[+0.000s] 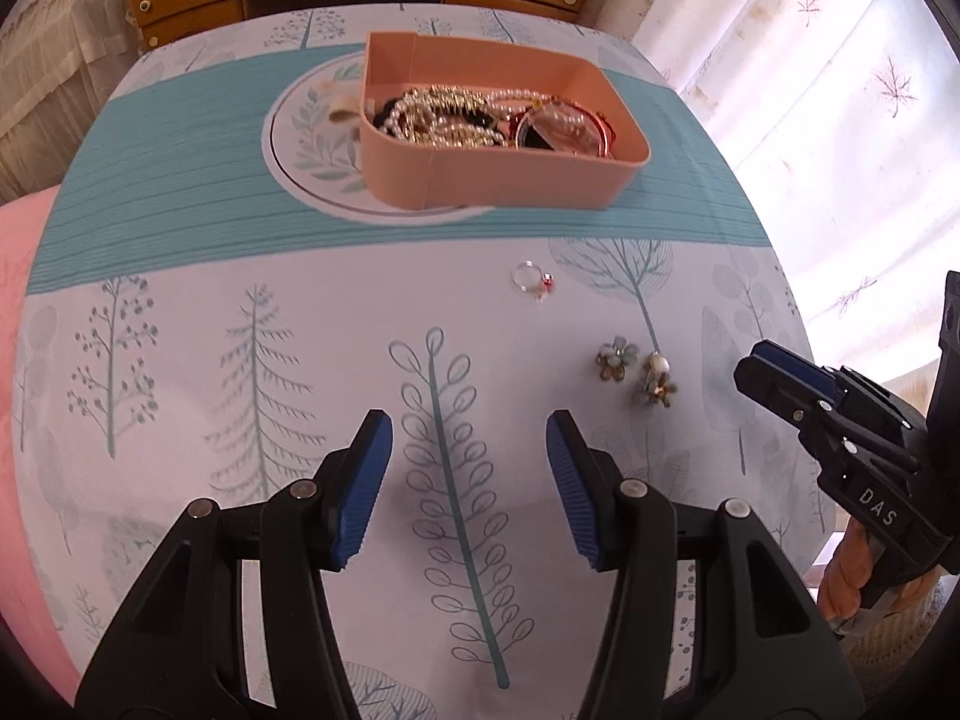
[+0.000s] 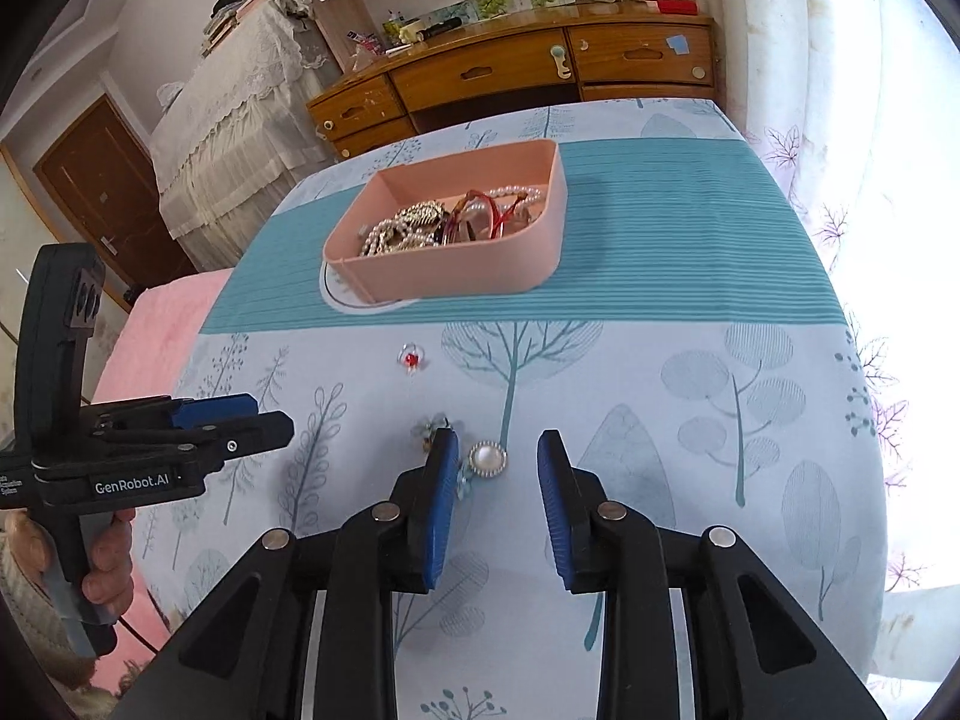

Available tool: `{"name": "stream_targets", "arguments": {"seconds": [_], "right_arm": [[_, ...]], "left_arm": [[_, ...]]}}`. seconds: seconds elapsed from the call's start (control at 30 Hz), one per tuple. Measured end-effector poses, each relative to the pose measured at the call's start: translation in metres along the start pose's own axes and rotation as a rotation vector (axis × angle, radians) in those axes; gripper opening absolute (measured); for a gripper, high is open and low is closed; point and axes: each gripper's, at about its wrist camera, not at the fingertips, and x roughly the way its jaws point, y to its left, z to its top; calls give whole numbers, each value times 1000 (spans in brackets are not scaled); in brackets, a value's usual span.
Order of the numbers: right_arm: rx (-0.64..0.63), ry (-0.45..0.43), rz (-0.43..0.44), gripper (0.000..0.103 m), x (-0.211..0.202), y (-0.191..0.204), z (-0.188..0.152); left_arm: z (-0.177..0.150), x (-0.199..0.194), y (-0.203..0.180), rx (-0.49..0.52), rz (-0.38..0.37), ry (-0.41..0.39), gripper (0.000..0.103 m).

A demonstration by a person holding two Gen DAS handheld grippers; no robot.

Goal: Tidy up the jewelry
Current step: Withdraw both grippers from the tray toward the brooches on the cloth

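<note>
Pink box [image 1: 510,180] sits at the far middle of the table, on the teal band of the tablecloth [image 1: 180,192], half over a printed round leaf motif [image 1: 312,144]. Inside it: pearl strands [image 1: 420,114], gold-toned pieces, a red-rimmed round item [image 2: 474,216], all heaped together.

Three loose pieces lie on the cloth on your side of the box:
- small ring with a red bead [image 1: 531,279], alone, between the box and your grippers
- flower-shaped earring [image 1: 615,360], nearer you
- second earring with a pearl [image 1: 654,384] just beside the first; whether they touch, cannot tell

From the right wrist, a round pearl with a beaded rim [image 2: 487,457] shows between your right fingers, close to the left pad; whether the pad touches it, cannot tell.

Your right gripper [image 2: 498,480]: released, fingers parted, tilted down over the earrings, pads pressing on nothing. A small cluster [image 2: 433,425] peeks out past its left fingertip.

Your left gripper [image 1: 468,462]: released, wide gap, nothing between the fingers, over a printed tree, well apart from the jewelry. Your hand [image 2: 111,564] grips its handle.

Beyond the table: wooden drawers [image 2: 480,75], lace-covered furniture [image 2: 228,138], curtain [image 1: 810,90] on the bright side
</note>
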Motion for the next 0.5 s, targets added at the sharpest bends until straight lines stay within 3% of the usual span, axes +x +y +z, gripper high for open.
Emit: {"name": "stream_targets", "arguments": {"seconds": [0.5], "right_arm": [[-65, 62, 9, 28, 31, 16, -17]], "left_arm": [[-13, 21, -8, 21, 17, 34, 50]]}}
